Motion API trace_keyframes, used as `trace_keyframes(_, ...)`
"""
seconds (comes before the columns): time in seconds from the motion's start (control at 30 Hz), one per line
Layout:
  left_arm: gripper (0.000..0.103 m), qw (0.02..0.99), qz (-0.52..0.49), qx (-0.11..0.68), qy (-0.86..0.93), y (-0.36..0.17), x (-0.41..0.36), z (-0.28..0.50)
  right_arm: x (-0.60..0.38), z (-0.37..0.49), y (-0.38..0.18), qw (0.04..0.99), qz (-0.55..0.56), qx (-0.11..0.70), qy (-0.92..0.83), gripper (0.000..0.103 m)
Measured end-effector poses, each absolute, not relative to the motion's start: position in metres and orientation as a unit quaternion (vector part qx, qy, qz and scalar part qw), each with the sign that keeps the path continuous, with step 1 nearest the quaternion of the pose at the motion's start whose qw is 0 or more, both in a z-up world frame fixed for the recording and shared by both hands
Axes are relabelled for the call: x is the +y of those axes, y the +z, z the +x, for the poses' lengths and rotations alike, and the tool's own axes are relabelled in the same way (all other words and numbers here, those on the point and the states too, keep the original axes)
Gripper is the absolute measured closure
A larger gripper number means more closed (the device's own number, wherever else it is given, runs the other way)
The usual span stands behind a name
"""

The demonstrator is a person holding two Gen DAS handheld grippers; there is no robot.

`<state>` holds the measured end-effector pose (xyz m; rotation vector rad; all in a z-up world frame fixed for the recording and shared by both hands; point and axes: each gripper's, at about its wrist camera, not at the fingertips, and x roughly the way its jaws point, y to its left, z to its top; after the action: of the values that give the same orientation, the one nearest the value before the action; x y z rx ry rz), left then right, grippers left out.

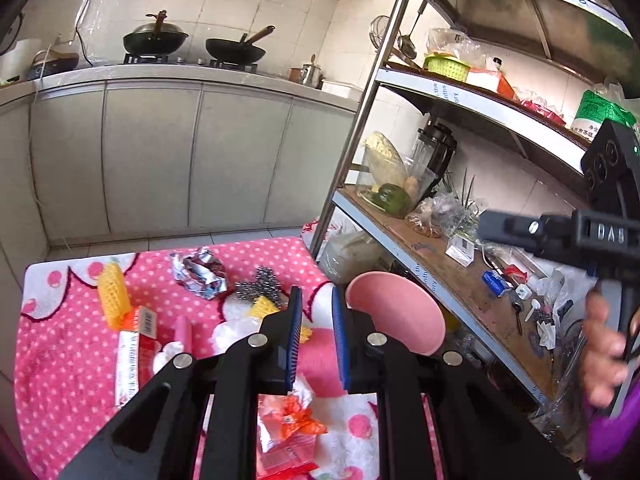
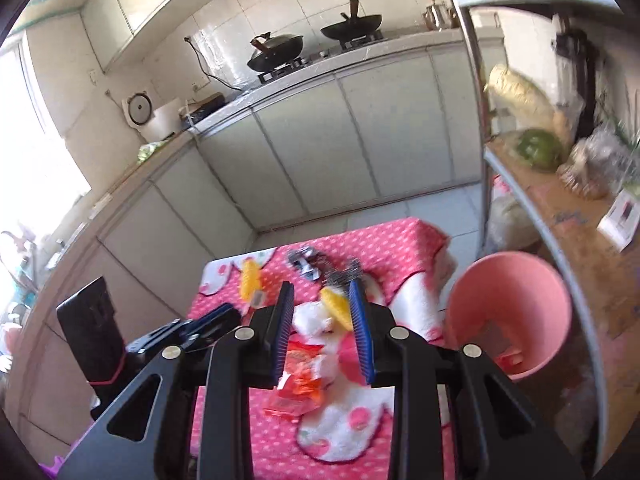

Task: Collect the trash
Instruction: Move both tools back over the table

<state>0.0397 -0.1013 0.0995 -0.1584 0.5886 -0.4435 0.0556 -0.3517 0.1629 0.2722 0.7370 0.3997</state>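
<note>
Two tools hover over a fuzzy pink polka-dot cloth (image 1: 72,360) covering the tabletop, the left tool (image 1: 317,340) and the right tool (image 2: 323,332) each with ribbed blue pads apart and nothing between them. At three o'clock stands a smooth round pink bin (image 2: 508,316) holding a red scrap. Crumpled silver foil (image 1: 200,274) lies at twelve o'clock, an orange wrapper (image 1: 290,424) at six, half hidden by the left tool.
</note>
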Motion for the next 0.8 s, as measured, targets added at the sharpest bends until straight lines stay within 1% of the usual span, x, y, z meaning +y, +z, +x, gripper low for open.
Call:
trace_keyframes(0.1, 0.089, 0.933, -0.075, 0.286, -0.203, 0.099, -0.089, 0.036, -0.359, 0.06, 0.185, 0.911, 0.082, 0.363, 0.178, 0.074)
trace_keyframes(0.23, 0.088, 0.933, -0.075, 0.302, -0.18, 0.092, -0.076, 0.039, -0.362, 0.055, 0.205, 0.937, -0.009, 0.329, 0.118, 0.074)
trace_keyframes(0.3, 0.086, 0.931, -0.079, 0.314, -0.167, 0.086, -0.07, 0.042, -0.364, 0.057, 0.203, 0.942, -0.027, 0.318, 0.1, 0.074)
trace_keyframes(0.37, 0.084, 0.928, -0.084, 0.327, -0.158, 0.079, -0.065, 0.045, -0.368, 0.061, 0.192, 0.943, -0.025, 0.32, 0.093, 0.074)
trace_keyframes(0.47, 0.083, 0.922, -0.086, 0.346, -0.149, 0.066, -0.063, 0.047, -0.37, 0.068, 0.16, 0.936, -0.013, 0.338, 0.099, 0.074)
trace_keyframes(0.63, 0.083, 0.913, -0.058, 0.375, -0.153, 0.045, -0.071, 0.04, -0.351, 0.074, 0.097, 0.92, -0.002, 0.367, 0.136, 0.074)
trace_keyframes(0.8, 0.082, 0.898, -0.044, 0.407, -0.163, 0.021, -0.084, 0.031, -0.327, 0.08, 0.054, 0.899, 0.02, 0.399, 0.18, 0.074)
